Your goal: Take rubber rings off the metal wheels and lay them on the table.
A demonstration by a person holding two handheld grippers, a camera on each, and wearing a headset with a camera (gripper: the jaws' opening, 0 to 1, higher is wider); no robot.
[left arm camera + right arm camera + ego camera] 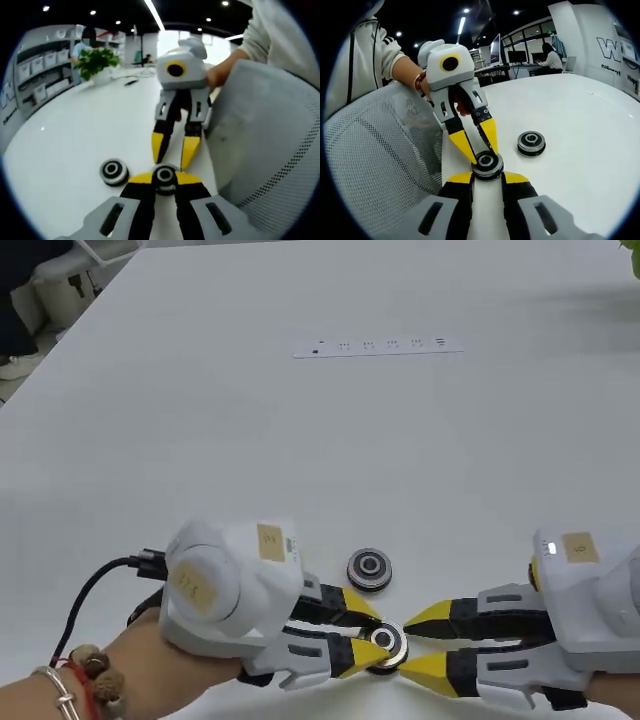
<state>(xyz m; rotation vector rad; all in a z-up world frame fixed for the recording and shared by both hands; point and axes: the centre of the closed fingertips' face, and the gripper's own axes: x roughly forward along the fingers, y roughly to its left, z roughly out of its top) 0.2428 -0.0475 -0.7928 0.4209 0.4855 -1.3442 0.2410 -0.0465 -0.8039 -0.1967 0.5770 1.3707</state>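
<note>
**A:** We start with the biggest thing, the white table. It runs across the whole head view, and we are working at its near edge.

**B:** In the gripper views we also see the grey mesh back of a chair close behind that edge.

**A:** Next come our two grippers, facing each other tip to tip. The left gripper comes in from the left, held by a hand with bead bracelets at the wrist.

**B:** In its own view its yellow tips sit on either side of a metal wheel, level with the hub. We read it as clamped on that wheel. We cannot tell whether the wheel rests on the table.

**A:** And the right gripper?

**B:** It meets the same wheel from the opposite side, jaws apart, tips at the rim. We cannot tell whether they press on it.

**A:** Far up the table lies a white power strip, well apart from everything else.

**B:** Smaller again, a second wheel lies flat just beyond the grippers and touches neither.

**A:** Smallest is the dark rubber ring around that second wheel. The held wheel has a dark band too.
</note>
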